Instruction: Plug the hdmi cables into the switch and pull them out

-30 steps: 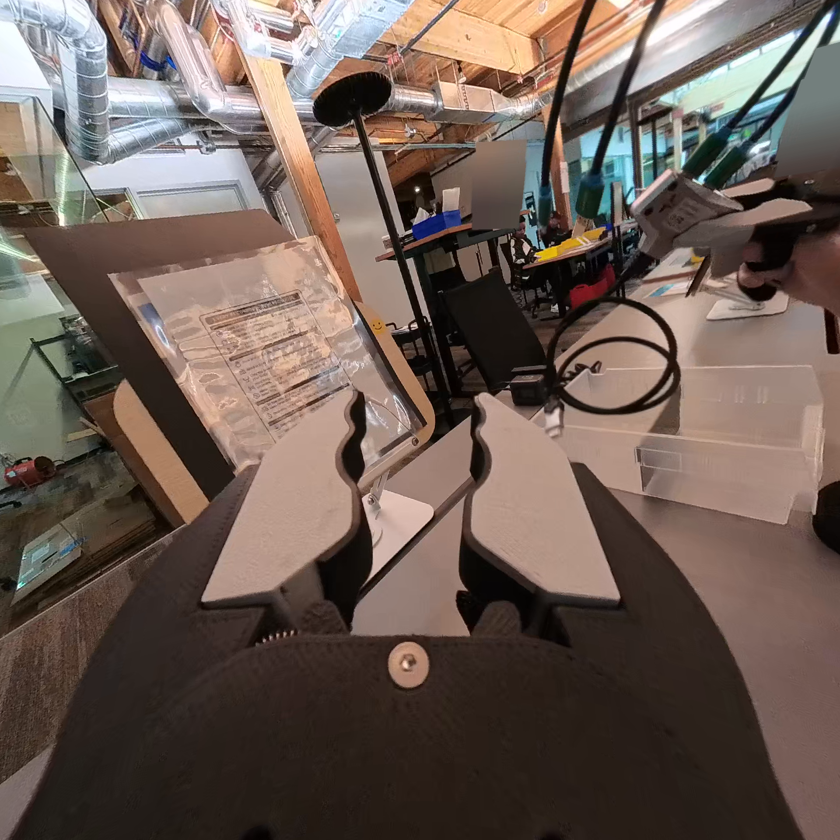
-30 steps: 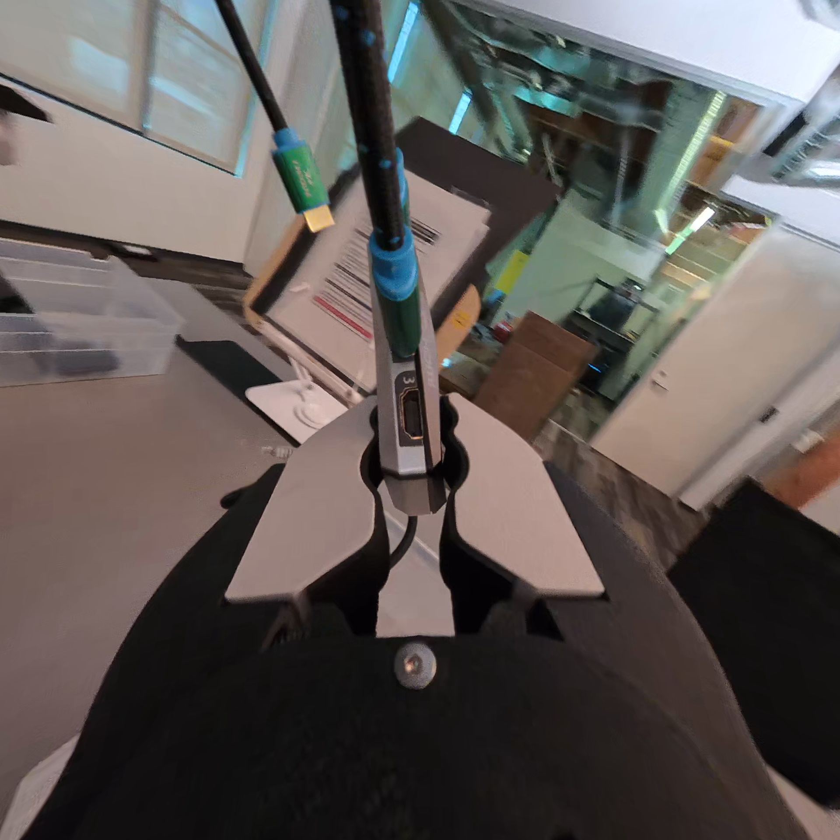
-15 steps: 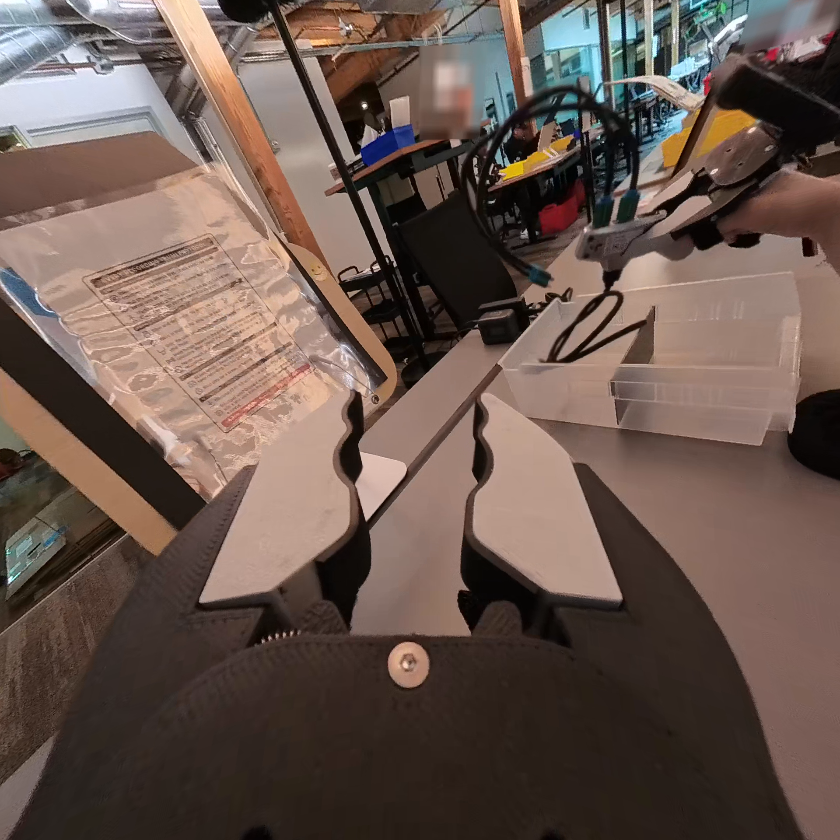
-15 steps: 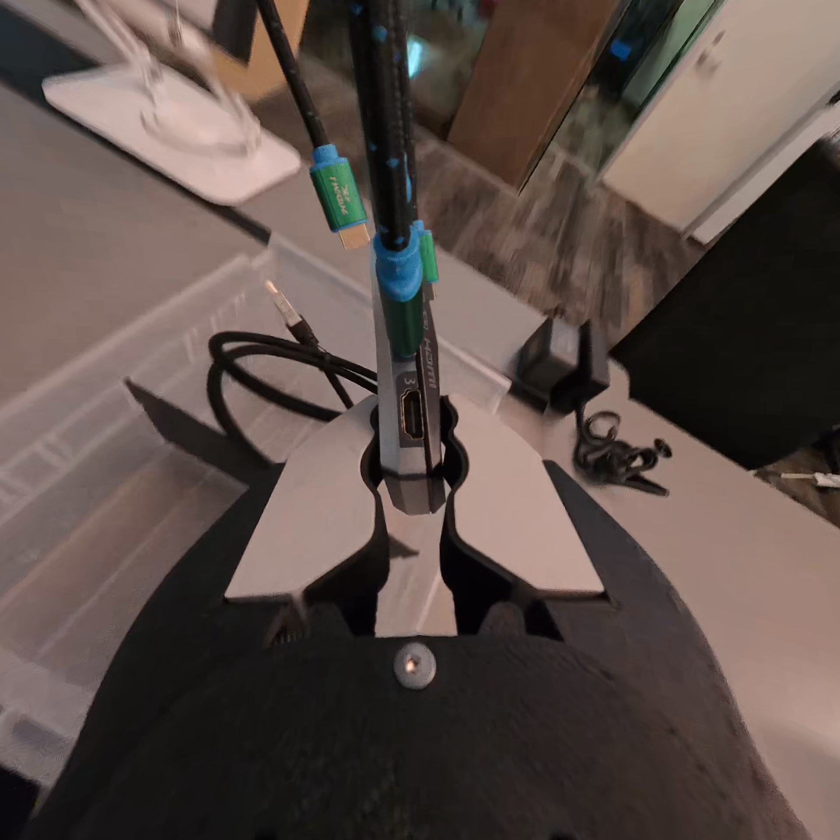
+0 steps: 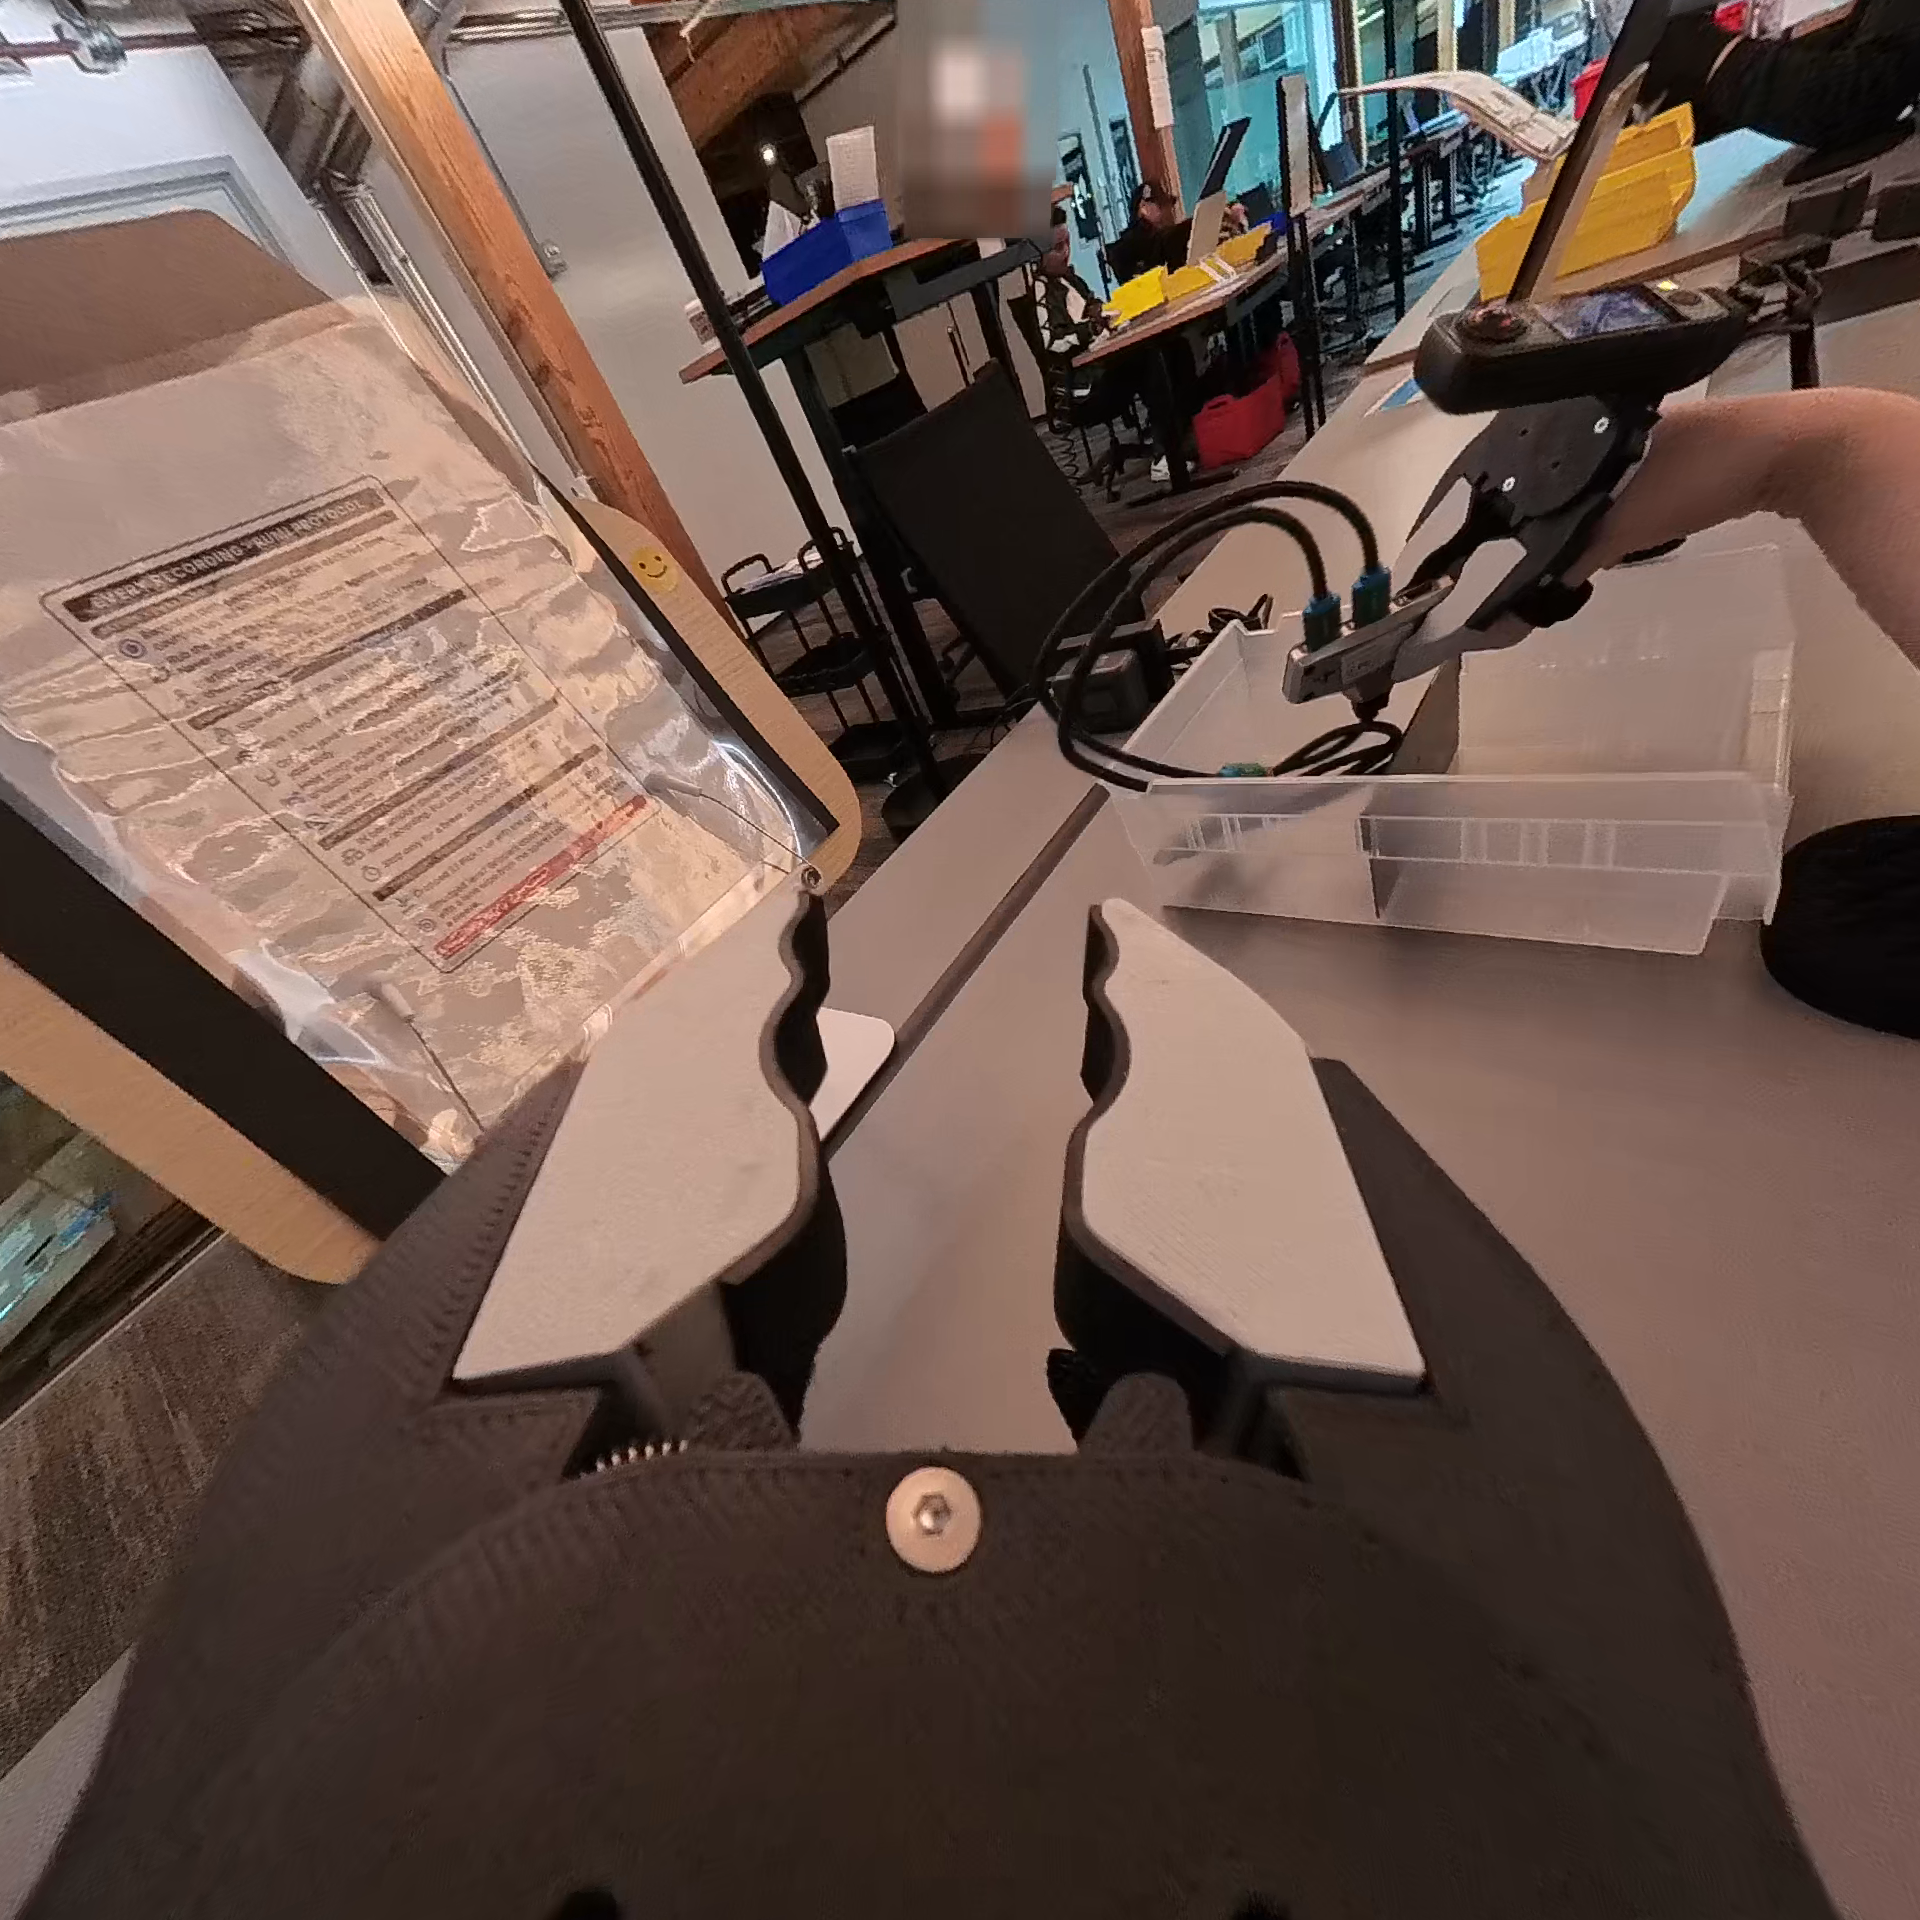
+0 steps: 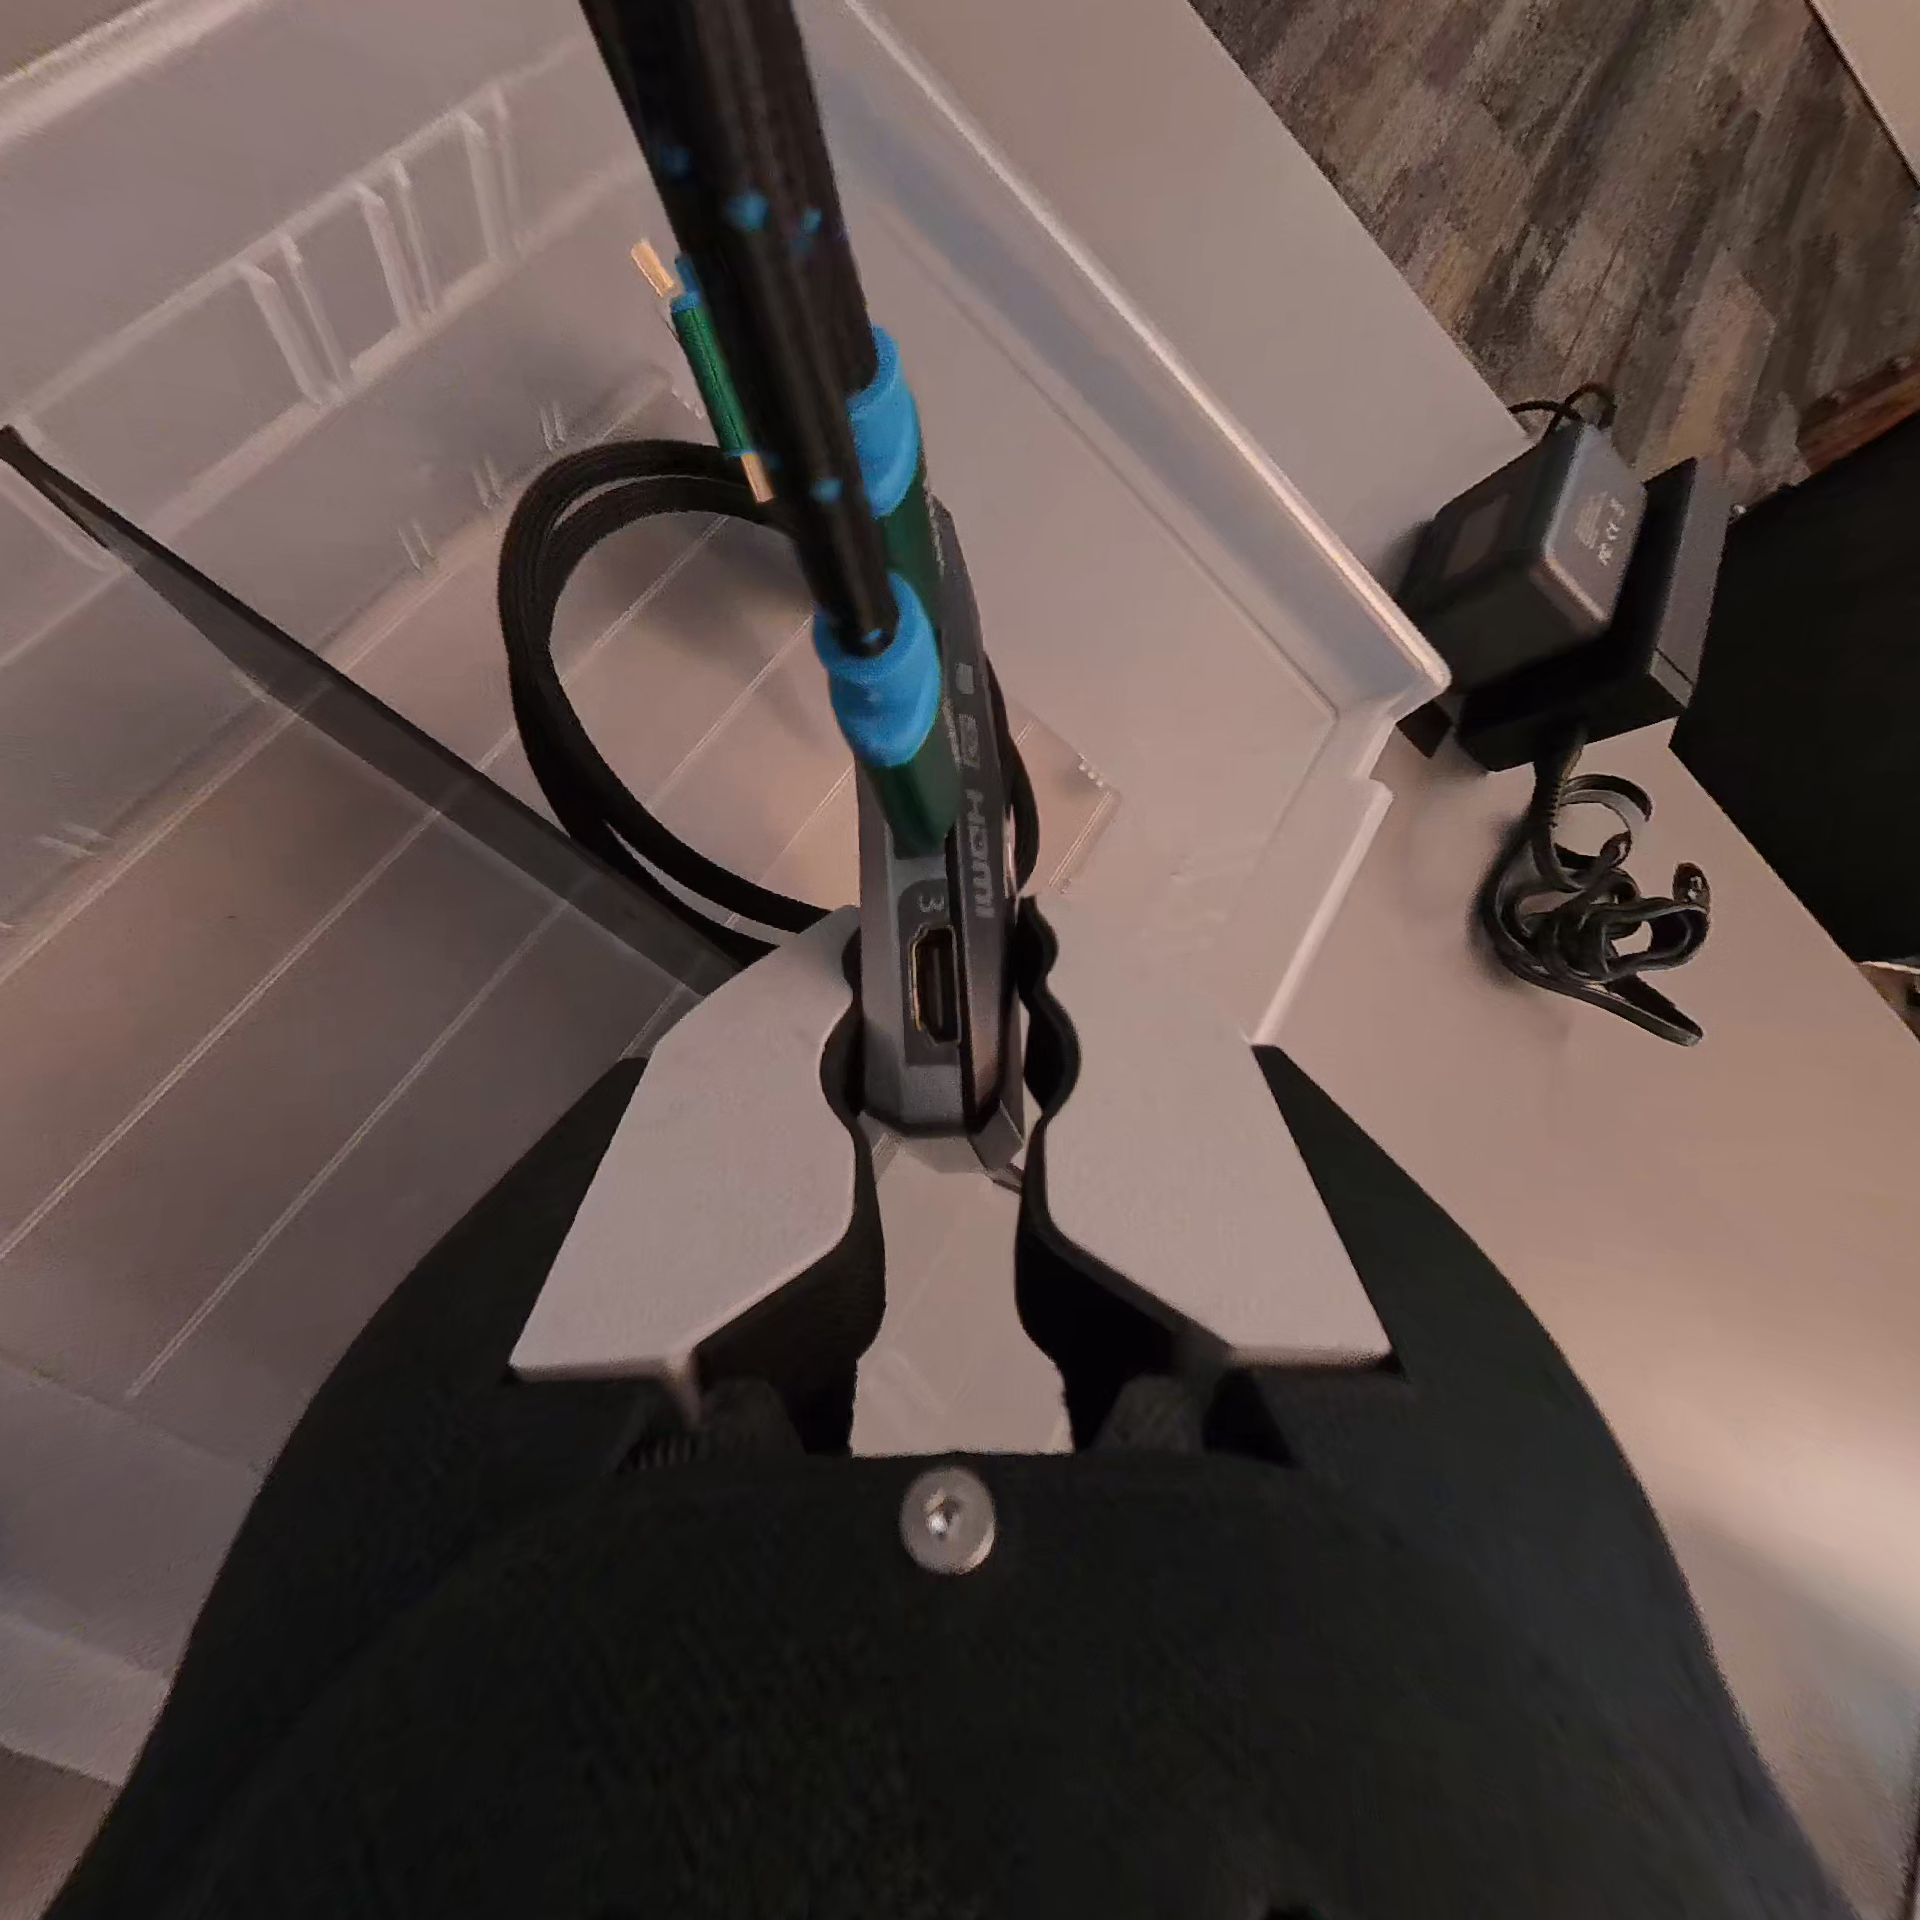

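Your left gripper (image 5: 945,997) sits low and near, pointing away toward the far side, its two grey fingers (image 5: 665,1174) spread well apart with nothing between them. Your right gripper (image 6: 940,1023) is off to the far right, tilted downward, its fingers (image 6: 727,1122) drawn in and clamping a slim grey body by its near end. In the left wrist view your bare right forearm (image 5: 1787,457) reaches in from the right edge behind that gripper (image 5: 1429,644).
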A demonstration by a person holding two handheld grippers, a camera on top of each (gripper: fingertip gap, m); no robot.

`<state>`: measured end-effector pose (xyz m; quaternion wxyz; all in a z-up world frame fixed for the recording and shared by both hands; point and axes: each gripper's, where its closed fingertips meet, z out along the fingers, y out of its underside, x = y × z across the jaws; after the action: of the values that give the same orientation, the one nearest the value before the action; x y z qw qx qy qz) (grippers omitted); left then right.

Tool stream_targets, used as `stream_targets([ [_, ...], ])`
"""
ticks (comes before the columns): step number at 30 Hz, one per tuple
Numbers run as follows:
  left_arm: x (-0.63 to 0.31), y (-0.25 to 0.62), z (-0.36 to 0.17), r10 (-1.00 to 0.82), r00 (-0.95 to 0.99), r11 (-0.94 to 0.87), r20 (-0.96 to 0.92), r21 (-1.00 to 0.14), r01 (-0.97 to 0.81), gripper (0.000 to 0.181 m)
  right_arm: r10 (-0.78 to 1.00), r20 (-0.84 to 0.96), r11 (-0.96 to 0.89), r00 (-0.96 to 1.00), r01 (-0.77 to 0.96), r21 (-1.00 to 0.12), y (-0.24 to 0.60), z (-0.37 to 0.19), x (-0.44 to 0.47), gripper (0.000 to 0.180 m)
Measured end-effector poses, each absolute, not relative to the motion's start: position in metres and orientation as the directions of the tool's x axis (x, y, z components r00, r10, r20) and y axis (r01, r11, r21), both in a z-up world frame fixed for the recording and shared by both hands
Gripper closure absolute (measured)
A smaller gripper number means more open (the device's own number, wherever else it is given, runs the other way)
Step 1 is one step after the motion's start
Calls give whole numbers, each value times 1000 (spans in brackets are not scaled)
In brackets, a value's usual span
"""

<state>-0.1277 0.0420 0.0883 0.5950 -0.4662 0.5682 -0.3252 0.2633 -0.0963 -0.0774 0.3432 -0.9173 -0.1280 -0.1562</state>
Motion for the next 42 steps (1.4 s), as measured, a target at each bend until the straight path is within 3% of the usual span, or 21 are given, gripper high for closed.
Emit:
stream_targets([
  [7,-128,41,81,-913,114,365,-392,-908,-206,131,126,323,-806,938,286,-518,-115,-76,254,125],
  [14,-134,40,84,-913,108,366,-394,-907,-210,131,152,318,-840,936,291,-457,-131,-72,245,136],
  [23,-133,38,83,-911,99,373,-401,-901,-222,132,53,296,-812,954,214,-543,-117,-63,259,146],
  [32,-129,36,73,-909,77,379,-410,-889,-257,132,113,263,-809,958,242,-535,-111,-73,246,133],
  [42,-134,40,78,-905,98,379,-414,-890,-255,132,232,379,-766,896,408,-496,-108,-47,215,128],
])
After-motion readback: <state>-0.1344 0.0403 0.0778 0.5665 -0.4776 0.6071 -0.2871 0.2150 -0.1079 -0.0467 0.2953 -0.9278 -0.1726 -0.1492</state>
